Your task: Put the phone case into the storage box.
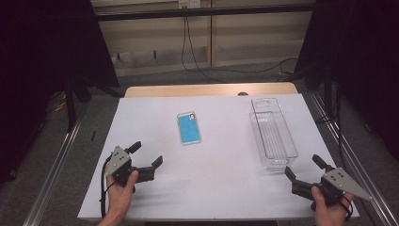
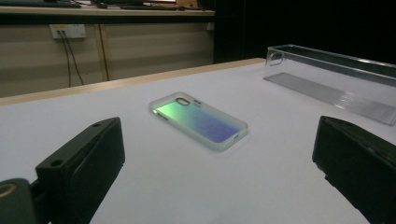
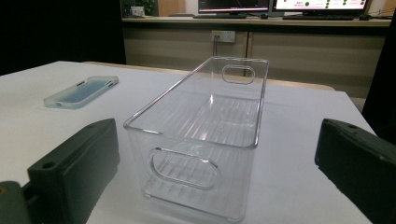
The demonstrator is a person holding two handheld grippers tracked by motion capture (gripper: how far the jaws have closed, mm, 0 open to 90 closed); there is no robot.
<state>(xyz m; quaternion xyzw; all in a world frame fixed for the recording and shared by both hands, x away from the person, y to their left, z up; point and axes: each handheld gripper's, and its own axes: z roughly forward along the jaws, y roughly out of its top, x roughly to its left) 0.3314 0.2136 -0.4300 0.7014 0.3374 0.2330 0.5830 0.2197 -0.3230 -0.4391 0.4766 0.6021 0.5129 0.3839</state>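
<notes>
High view first: my left claw [image 1: 148, 154] sits near the front left of the table, held in a hand [image 1: 121, 192], its two jaws spread wide with nothing between them. I see the same in the left gripper view, where the black jaws stand far apart at the bottom corners and bare white tabletop lies between them. Ahead of that claw, well apart from it, a phone case [image 1: 189, 128] lies flat on the white table [image 1: 211, 188]; it looks blue from above, and green to violet in the left gripper view [image 2: 198, 122], with its camera hole at the far end.

My right claw [image 1: 303, 168] is at the front right, held in the other hand [image 1: 329, 209], jaws also wide open and gripping nothing. It points at the near end of a clear plastic bin [image 1: 273, 134], which stands upright just beyond the jaw tips, not touching them as far as I can tell. From the right gripper view the bin [image 3: 205, 135] is empty, with an oval handle hole in each end wall and a ribbed floor. The phone case [image 3: 82, 91] lies off to its left, well apart from the bin.
</notes>
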